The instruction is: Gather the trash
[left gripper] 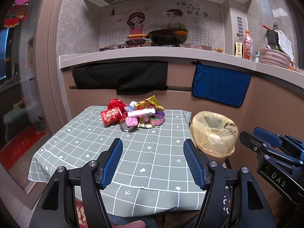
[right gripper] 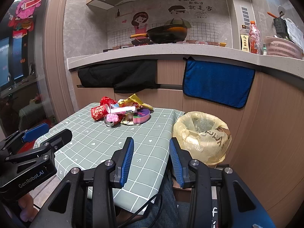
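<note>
I had the left hand-held gripper [left gripper: 153,161] spread wide over the near part of the bench [left gripper: 161,163], nothing between its blue pads. The right hand-held gripper [right gripper: 151,159] sat beside it with a narrower gap, also empty. The trash pile [left gripper: 133,114] lay at the far end of the checked cloth: a red paper cup [left gripper: 111,116] on its side, a can [left gripper: 127,126], crumpled wrappers. The bin lined with a yellow bag [left gripper: 213,133] stood just beside the bench's right edge.

left tongs [left gripper: 153,161] open over table [left gripper: 79,142]; trash pile [left gripper: 133,115] at far edge; lined bin [left gripper: 214,133] beside.
</note>
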Available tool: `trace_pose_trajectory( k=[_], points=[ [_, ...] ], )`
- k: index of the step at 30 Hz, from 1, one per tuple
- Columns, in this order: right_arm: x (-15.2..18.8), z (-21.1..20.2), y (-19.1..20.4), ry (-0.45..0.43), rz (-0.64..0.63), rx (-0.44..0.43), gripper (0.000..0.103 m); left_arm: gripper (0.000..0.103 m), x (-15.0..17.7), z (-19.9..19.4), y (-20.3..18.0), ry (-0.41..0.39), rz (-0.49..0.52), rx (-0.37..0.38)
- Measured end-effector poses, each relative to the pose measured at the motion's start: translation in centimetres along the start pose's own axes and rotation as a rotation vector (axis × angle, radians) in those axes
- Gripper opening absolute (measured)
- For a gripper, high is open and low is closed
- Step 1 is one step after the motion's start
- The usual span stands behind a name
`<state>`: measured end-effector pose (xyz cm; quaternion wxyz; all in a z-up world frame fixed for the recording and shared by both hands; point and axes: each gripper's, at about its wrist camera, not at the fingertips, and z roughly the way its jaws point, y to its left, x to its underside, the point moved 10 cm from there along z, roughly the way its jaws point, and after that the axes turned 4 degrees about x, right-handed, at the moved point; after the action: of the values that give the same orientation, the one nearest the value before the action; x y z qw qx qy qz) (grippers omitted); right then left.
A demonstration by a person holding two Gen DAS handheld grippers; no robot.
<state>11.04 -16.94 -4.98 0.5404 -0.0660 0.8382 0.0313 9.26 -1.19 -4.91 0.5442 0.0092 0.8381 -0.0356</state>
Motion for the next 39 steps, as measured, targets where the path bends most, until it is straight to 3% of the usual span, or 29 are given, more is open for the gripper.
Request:
trace_pose_trajectory(
  k=[24,37,39],
  points=[
    [0.0,-0.2,-0.5,0.0,0.011,0.005,0.037,0.067,0.9,-0.3,-1.1,-0.002,0.009,0.004],
    [0.2,-0.2,-0.7,0.004,0.009,0.009,0.037,0.067,0.7,-0.4,-0.1,0.02,-0.004,0.016],
    [0.1,0.0,-0.8,0.005,0.002,0.014,0.037,0.067,-0.3,1.0,0.1,0.028,-0.008,0.018]
  ],
)
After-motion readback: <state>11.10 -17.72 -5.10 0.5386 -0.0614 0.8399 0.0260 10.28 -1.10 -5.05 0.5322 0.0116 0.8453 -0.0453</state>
